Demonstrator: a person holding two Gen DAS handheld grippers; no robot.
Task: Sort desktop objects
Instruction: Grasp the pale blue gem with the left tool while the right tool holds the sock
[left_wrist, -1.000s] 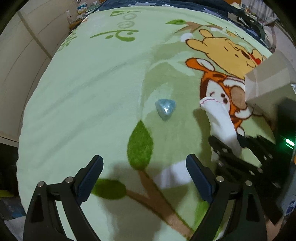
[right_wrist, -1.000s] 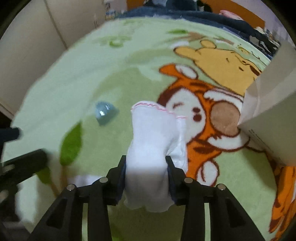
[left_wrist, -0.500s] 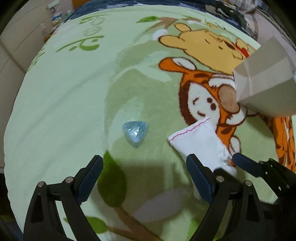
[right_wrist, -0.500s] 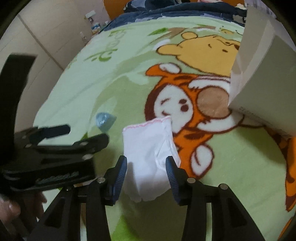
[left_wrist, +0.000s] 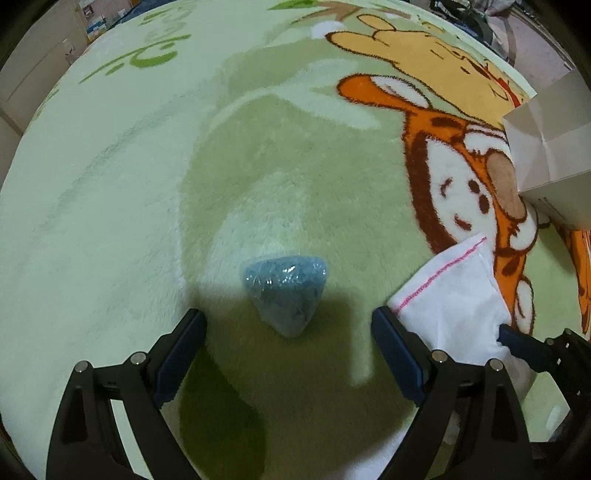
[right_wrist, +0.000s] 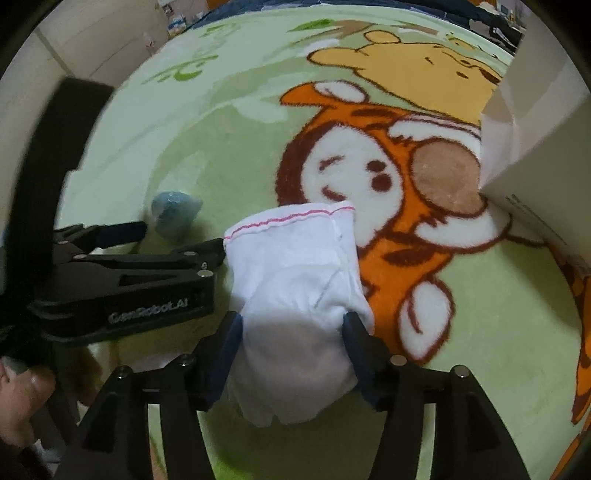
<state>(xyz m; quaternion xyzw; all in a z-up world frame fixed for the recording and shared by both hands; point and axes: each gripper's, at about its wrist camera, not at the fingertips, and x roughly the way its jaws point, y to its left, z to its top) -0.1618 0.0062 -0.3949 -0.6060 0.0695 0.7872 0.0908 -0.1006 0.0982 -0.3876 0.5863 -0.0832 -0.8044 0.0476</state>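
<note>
Right hand-held gripper pinching the white cloth pouch; left hand-held gripper spread around the blue wrapped item.

We see the left hand-held gripper (left_wrist: 288, 325) with its fingers wide apart, low over the green cartoon blanket (left_wrist: 110, 184); the blue wrapped item (left_wrist: 285, 291) lies on the blanket between and just ahead of the fingertips, not touched by them. We see the right hand-held gripper (right_wrist: 293, 328) clamped on the lower part of the white cloth pouch (right_wrist: 295, 266), whose pink-stitched edge points away from the camera. The pouch sits just right of the left hand-held gripper. A white paper bag (right_wrist: 535, 129) stands at the right, apart from the pouch.
</note>
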